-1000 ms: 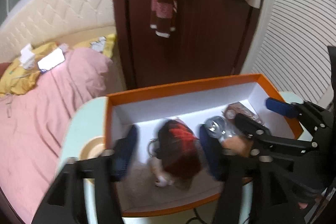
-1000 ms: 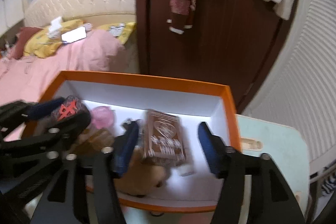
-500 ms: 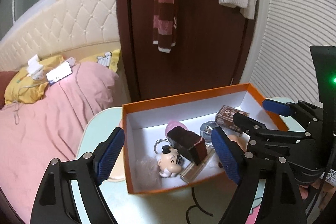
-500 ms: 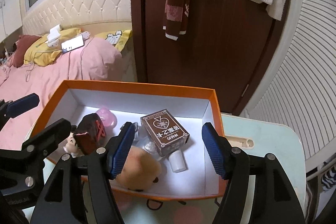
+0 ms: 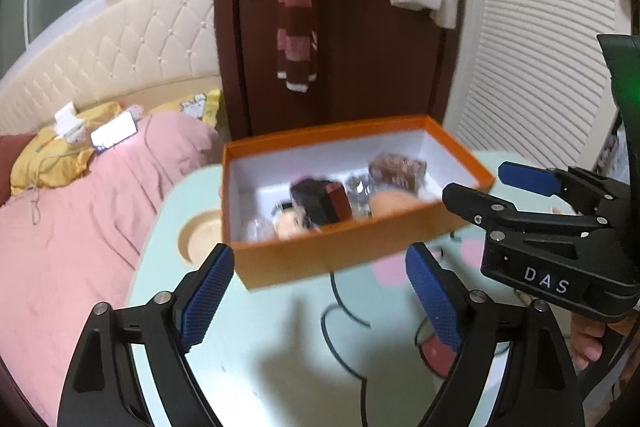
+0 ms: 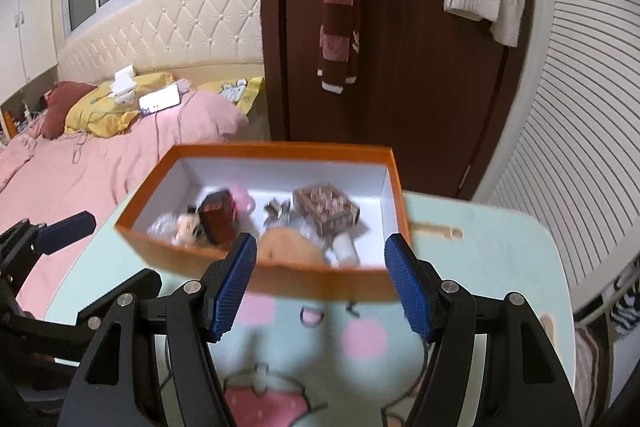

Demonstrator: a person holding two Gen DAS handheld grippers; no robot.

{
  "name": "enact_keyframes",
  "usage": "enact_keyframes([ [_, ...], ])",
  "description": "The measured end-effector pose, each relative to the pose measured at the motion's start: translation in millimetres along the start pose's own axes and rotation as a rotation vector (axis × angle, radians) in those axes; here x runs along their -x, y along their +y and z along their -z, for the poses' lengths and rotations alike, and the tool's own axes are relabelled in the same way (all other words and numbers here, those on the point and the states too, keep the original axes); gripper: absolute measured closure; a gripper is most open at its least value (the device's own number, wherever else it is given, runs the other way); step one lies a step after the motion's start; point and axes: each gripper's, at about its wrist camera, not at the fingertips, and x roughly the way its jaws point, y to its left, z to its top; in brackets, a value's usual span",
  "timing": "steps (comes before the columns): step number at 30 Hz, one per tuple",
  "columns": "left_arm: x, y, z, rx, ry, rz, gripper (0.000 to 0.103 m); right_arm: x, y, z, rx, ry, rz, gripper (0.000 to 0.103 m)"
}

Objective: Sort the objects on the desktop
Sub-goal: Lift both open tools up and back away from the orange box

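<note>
1. While both tools hang above the near part of the table, the left gripper [image 5: 316,301] stands wide apart with nothing between its blue pads, and the right gripper [image 6: 322,281] is likewise spread and empty.
2. Just beyond the fingertips sits an orange box [image 6: 280,277] on the pale green table [image 5: 280,347], with its near wall facing the tools. A bed with pink covers lies to the left and a dark door stands on the far side.
3. Inside the box, the small things lie together: a dark brown block [image 5: 320,201] left of centre, a patterned card box [image 6: 326,207] toward the far right, a small doll head [image 6: 188,225] at the near left, something pink [image 6: 242,199] behind the block, a tan rounded lump [image 6: 290,247] against the near wall, and a small white bottle [image 6: 344,247] beside it. Motion blur hides finer detail.
4. Judging by its looks, the orange box is light, stiff cardboard with thin walls; a rim would be the place to pinch, and a one-sided lift could tip it. The card box looks rigid and is best taken across its short sides. The tan lump looks soft.
5. The orange box's long axis runs left to right across the table, with its open top up. The card box lies flat, skewed to the walls.
6. With these things lying in the box and no loose thing showing on the table, the scene would fit sorting finished, or things about to be taken out.
</note>
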Motion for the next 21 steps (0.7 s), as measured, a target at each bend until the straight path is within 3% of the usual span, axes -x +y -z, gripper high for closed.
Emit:
enact_keyframes([
  [10,-53,7,28,0.047,0.157,-0.067,0.014,-29,-3,48,0.013,0.149,0.079,0.035],
  [15,-61,9,31,0.065,0.167,-0.070,0.000,-43,-14,58,-0.042,0.182,0.082,0.035],
  [21,-65,13,33,0.090,0.160,-0.059,0.000,-48,-17,65,-0.061,0.184,0.085,0.013],
])
